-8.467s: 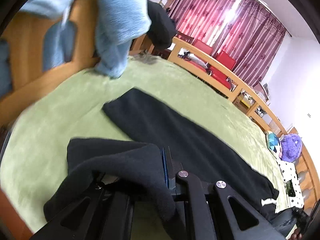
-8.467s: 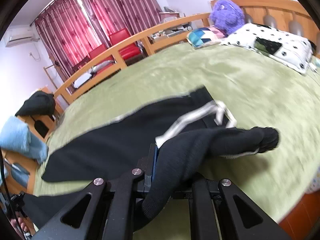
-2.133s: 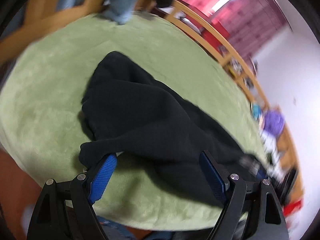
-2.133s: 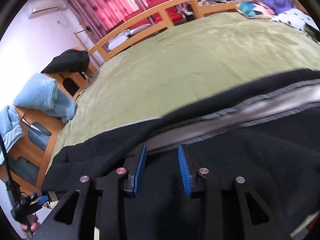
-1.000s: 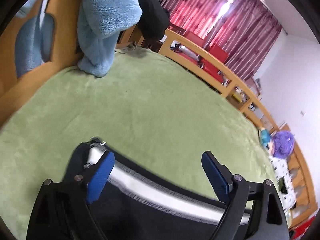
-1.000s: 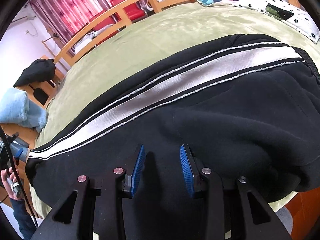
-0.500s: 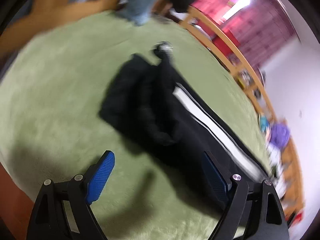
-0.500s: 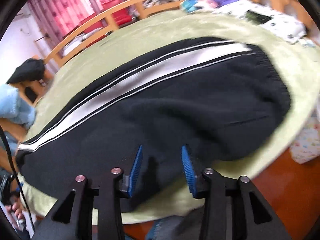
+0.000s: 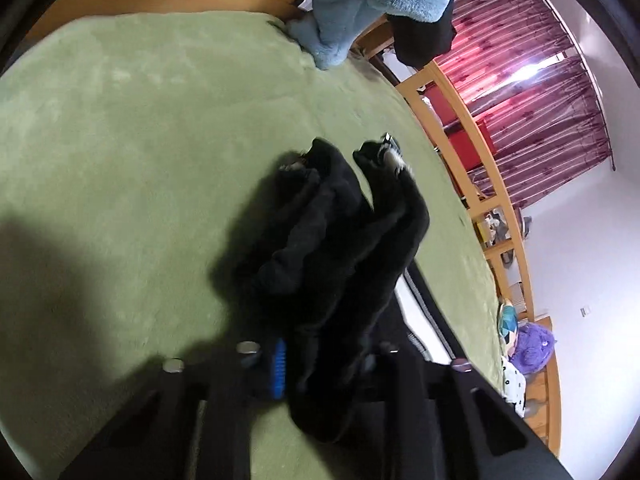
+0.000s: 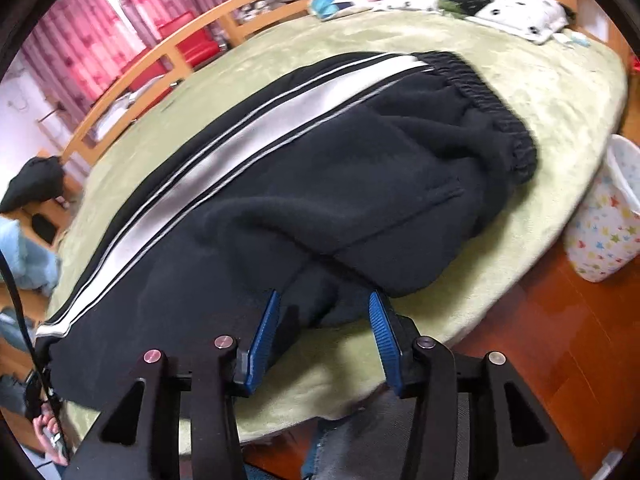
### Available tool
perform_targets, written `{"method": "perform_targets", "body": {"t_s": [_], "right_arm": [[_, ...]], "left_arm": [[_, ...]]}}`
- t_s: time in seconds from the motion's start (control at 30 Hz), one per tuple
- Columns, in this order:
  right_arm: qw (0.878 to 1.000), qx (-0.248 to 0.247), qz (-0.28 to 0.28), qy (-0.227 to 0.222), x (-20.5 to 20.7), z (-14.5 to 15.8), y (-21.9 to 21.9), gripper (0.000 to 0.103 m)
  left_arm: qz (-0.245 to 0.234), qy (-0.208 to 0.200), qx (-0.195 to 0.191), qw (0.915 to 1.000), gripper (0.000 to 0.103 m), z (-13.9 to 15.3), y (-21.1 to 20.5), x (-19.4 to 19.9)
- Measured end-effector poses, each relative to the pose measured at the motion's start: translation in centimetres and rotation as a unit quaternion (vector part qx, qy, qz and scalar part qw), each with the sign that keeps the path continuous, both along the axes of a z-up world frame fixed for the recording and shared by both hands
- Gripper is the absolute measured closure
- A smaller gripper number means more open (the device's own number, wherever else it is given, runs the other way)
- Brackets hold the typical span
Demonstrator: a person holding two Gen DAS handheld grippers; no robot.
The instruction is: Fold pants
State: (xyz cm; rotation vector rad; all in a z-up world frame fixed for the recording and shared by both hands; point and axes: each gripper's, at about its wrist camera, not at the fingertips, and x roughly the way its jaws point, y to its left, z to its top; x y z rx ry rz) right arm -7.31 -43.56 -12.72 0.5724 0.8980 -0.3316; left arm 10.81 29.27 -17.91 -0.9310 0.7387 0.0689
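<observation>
Now left gripper [image 9: 320,364] pinches pants [image 10: 304,184] leg end, likely to lift it over. Right gripper [image 10: 324,336] wide around crotch bump, ready to grab.

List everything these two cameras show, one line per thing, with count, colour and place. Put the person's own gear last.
Pants: one, black with a white side stripe, lying across the bed, leg end bunched up.
Bedspread: one, green, covering the bed.
Bed frame: one, light wood, around the bed.
Blanket: one, light blue, hanging over the frame at the bed's end.
Dark garment: one, black, beside the blanket.
Curtains: dark red, at the window.
Chairs: red, behind the rail; count unclear.
Pillow: one, white with black spots, at the head end.
Plush toy: one, purple, near the pillow.
Bin: one, white with coloured stars, on the floor.
Left gripper: closed on the pants' leg end.
Right gripper: open, around a fold of the pants.
</observation>
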Motion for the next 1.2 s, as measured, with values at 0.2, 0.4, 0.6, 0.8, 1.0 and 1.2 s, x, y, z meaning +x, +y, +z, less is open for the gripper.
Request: {"method": "perform_targets", "body": {"t_s": [0.2, 0.4, 0.6, 0.8, 1.0, 1.2], "right_arm": [[1.0, 0.019, -0.001, -0.004, 0.5, 0.0, -1.0, 0.056], [1.0, 0.025, 0.009, -0.008, 0.3, -1.1, -2.0, 0.056], [0.999, 0.026, -0.023, -0.035, -1.9, -0.5, -4.9, 0.05], [0.993, 0.089, -0.02, -0.075, -1.7, -1.9, -8.3, 0.037], [0.983, 0.125, 0.004, -0.134, -3.0, -1.3, -9.4, 0.038], [0.973, 0.156, -0.038, -0.164, -3.1, -1.6, -13.7, 0.022]], "left_arm": [[-0.001, 0.019, 0.057, 0.9982, 0.088, 4.6, 3.5, -2.2], [-0.021, 0.113, 0.122, 0.9859, 0.084, 4.2, 2.1, -2.7], [0.022, 0.111, 0.227, 0.9674, 0.027, 8.7, -0.4, -5.2], [-0.051, 0.08, 0.217, 0.9715, 0.027, 9.8, -7.2, -4.6], [-0.117, 0.073, 0.208, 0.9684, 0.027, 8.4, -14.9, -4.0], [-0.145, 0.086, 0.194, 0.9665, 0.027, 6.4, -19.7, -2.4]]}}
